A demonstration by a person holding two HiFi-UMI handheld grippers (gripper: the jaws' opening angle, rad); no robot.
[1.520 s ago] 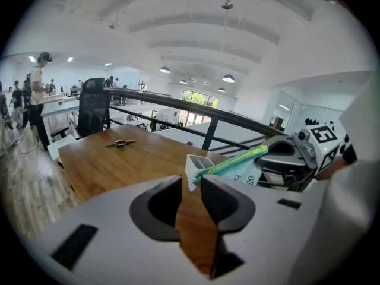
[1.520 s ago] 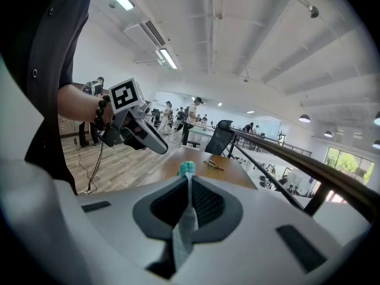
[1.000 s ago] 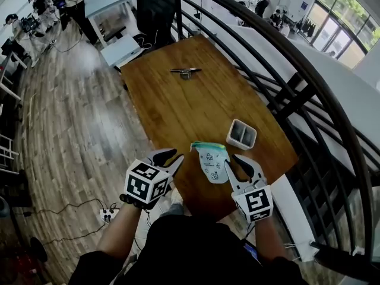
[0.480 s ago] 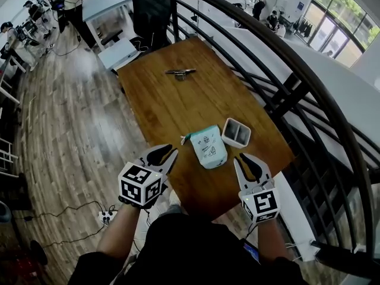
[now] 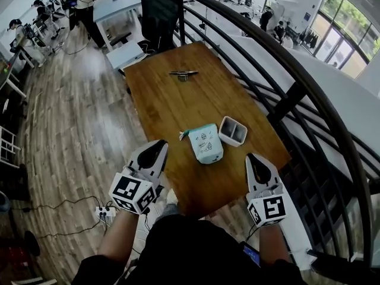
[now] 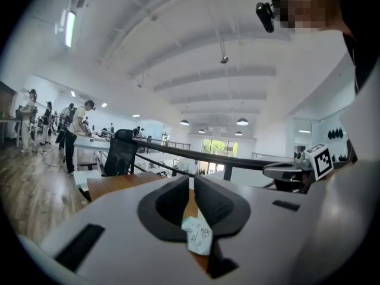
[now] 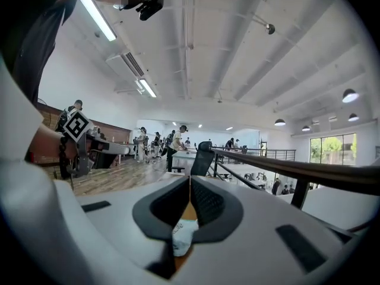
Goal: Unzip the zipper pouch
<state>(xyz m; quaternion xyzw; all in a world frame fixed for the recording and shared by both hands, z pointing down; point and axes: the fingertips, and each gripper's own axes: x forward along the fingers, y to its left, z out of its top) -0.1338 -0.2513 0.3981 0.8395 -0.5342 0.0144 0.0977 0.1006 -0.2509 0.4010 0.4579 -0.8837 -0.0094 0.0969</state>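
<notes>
The zipper pouch (image 5: 206, 142), white with small prints and a teal zipper edge on its far side, lies on the wooden table (image 5: 178, 103) near the front edge. My left gripper (image 5: 160, 145) hangs off the table's near left corner, apart from the pouch. The right gripper (image 5: 252, 157) hangs past the near right corner. Both sets of jaws have just been closing with nothing between them, and now stand shut. In the left gripper view the pouch (image 6: 197, 237) shows below the left gripper (image 6: 191, 181). The right gripper view shows the pouch (image 7: 183, 236) under the right gripper (image 7: 189, 180).
A white two-compartment holder (image 5: 233, 130) stands just right of the pouch. A small metal tool (image 5: 183, 73) lies at the table's far end. A black curved railing (image 5: 285, 64) runs along the right side. A black chair (image 5: 157, 10) and people stand beyond.
Both grippers have pulled back from the pouch toward me and lifted, and their jaws have closed empty. The pouch now lies alone on the table.
</notes>
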